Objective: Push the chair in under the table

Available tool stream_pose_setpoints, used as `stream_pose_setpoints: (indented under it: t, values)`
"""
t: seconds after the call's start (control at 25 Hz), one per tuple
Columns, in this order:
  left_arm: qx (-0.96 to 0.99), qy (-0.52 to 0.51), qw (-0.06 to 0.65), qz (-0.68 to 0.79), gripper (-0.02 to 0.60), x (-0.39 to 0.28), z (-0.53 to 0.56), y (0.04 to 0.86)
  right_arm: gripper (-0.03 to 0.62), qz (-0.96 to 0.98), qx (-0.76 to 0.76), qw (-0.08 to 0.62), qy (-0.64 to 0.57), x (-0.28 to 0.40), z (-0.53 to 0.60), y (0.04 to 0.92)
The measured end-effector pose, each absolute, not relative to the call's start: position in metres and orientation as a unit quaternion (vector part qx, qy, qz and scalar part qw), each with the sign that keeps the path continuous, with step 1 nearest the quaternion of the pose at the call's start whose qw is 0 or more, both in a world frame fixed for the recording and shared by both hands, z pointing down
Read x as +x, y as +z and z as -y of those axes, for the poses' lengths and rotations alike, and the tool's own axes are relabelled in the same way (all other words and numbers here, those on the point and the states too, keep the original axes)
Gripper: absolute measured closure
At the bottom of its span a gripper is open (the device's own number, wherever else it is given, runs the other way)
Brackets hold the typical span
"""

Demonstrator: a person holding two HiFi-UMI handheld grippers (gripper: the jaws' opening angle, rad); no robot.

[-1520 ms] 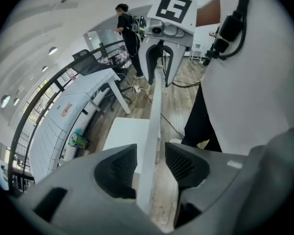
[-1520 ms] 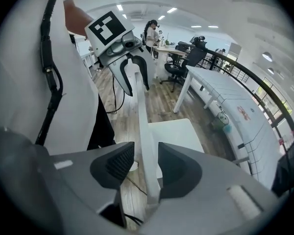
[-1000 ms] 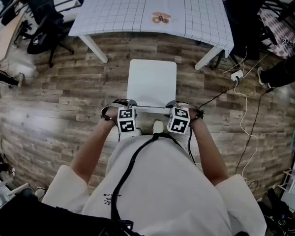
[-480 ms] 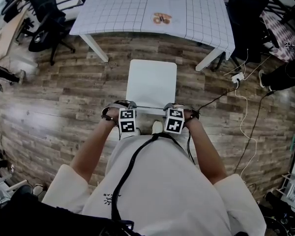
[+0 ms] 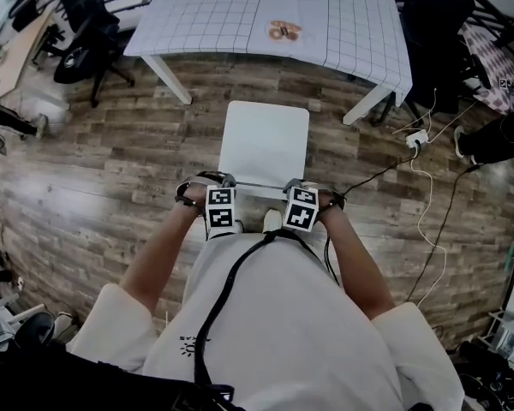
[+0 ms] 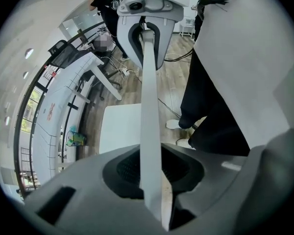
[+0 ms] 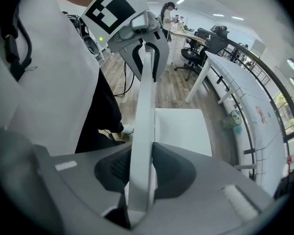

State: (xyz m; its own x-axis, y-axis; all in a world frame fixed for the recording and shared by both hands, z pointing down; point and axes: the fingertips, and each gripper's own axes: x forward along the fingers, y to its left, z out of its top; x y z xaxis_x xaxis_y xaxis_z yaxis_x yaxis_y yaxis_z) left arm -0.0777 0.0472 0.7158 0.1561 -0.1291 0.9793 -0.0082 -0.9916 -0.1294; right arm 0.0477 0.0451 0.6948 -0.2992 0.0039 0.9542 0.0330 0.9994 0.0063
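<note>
Standing at the far left, near the desk's corner: a black office chair [image 5: 84,34] on the wood floor [image 5: 94,187].

Left gripper [image 5: 223,188] points steeply down at the left end of the backrest [image 5: 259,186]. Its own view shows the thin white rail running straight between the jaws. The jaws have just been closing and both dark pads now lie against the rail, so it is gripped.

Centre: white chair [image 5: 265,140], seat facing the desk [image 5: 231,11]. It stands pulled out on the floor, lined up between the two white desk legs. A strip of bare planks shows between the seat's front edge and the desk's near edge, so no part of the seat is under the top. A small brown item [image 5: 281,31] sits on the gridded desk cover, too small to identify. A pale shoe [image 5: 273,220] shows just behind the backrest, between the two marker cubes.

Right gripper [image 5: 298,187] also points steeply down, at the right end of the same rail. Its jaws have just been closing too, and in its own view the pads press the rail from both sides.

Far right: a white adapter [image 5: 414,137] with cables trailing across the floor, well apart from the chair.
</note>
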Motion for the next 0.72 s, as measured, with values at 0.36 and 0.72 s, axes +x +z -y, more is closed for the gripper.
stream_pose_setpoints:
  t: [0.36, 0.72]
  values:
    - [-0.756, -0.651, 0.04, -0.061, 0.494, -0.0741, -0.0437, 0.7185, 0.503, 0.819, -0.019, 0.573, -0.002, 0.0498, -0.0429, 0.6951]
    - [-0.762, -0.643, 0.025, -0.071, 0.491, -0.0715, -0.0401, 0.7206, 0.499, 0.825, -0.035, 0.564, 0.009, 0.053, -0.0397, 0.6967]
